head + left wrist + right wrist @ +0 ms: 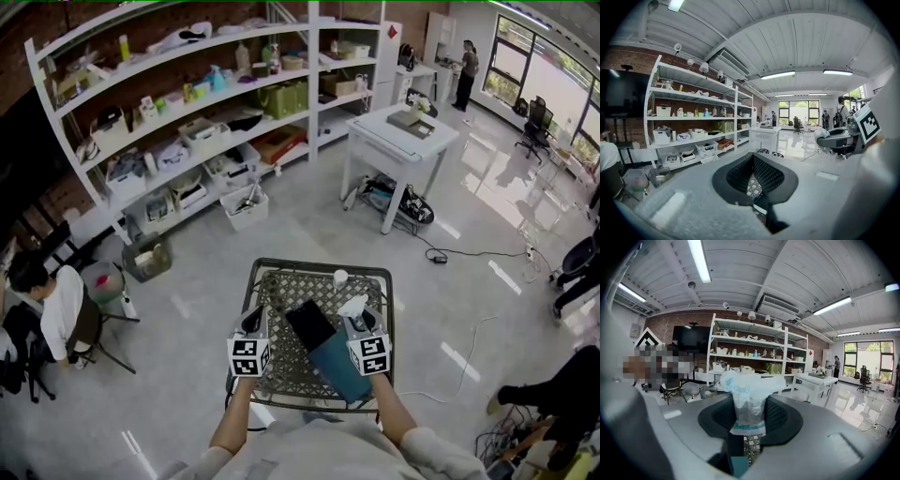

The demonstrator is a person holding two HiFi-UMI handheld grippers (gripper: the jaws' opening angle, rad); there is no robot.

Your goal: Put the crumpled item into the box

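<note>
While the right gripper (357,319) pinches the bag (749,389), move it over the box (337,366) at 7 o'clock, then drop it low; left gripper (754,178) gapes, empty.

Left of the box (339,367) you've got bare lattice table (281,366), an open lane. The teal mouth of the box faces up, uncovered. Its black lid (309,323) sits at the box's far end, blocking that side. Beyond the box, a white cup (339,277) stands near the table's far edge.
</note>
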